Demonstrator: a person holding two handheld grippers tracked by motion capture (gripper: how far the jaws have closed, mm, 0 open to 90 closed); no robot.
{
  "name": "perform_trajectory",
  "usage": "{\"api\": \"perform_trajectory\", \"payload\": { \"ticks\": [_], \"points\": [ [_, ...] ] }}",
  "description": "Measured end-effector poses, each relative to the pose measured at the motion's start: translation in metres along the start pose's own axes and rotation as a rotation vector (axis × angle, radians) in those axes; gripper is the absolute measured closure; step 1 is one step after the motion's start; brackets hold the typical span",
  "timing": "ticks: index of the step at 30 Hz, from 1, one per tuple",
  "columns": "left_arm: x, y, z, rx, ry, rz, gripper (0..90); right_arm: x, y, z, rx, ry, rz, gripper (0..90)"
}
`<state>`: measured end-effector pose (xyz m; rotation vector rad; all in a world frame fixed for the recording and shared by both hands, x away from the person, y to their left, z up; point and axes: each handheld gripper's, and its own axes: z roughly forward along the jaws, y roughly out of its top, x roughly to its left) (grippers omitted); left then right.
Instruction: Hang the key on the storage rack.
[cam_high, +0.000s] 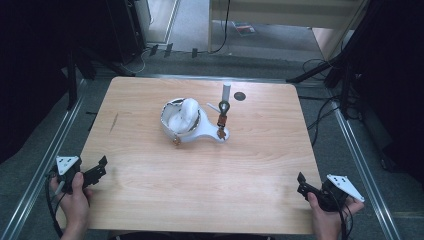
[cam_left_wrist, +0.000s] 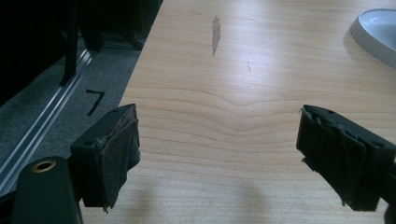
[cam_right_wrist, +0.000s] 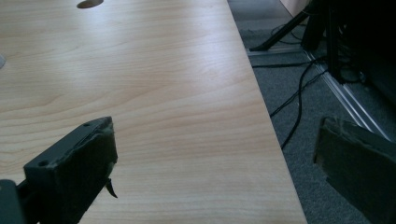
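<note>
I'm holding both tools, left tool (cam_high: 102, 166) and right tool (cam_high: 301, 183), wide apart and empty over the smooth wooden desk (cam_high: 200, 170), well apart from the round white bowl (cam_high: 181, 120).

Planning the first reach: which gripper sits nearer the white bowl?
The left gripper; its jaws point toward the white bowl, and its view catches the rim. The right gripper sits farther.

A white pan (cam_high: 192, 122) sits mid-table (cam_high: 150, 190), something white inside it; the left gripper (cam_high: 98, 170) and right gripper (cam_high: 302, 184) rest at the near corners, well apart from it.
</note>
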<state>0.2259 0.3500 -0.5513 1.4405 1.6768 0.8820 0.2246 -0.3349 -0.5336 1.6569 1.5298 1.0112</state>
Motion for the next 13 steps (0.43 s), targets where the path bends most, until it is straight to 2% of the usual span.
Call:
{"api": "perform_trajectory", "payload": {
  "ticks": [10,13],
  "points": [
    [-0.0015,-0.0001,-0.0002,0.003,0.007,0.011,13.9,0.0014,-0.0028,0.0013,-0.005,0.001,-0.015,0.0],
    [-0.0019,0.0,0.0004,0.008,0.009,0.012,13.9,0.0008,-0.0026,-0.0003,-0.011,0.009,-0.004,0.0]
  ]
}}
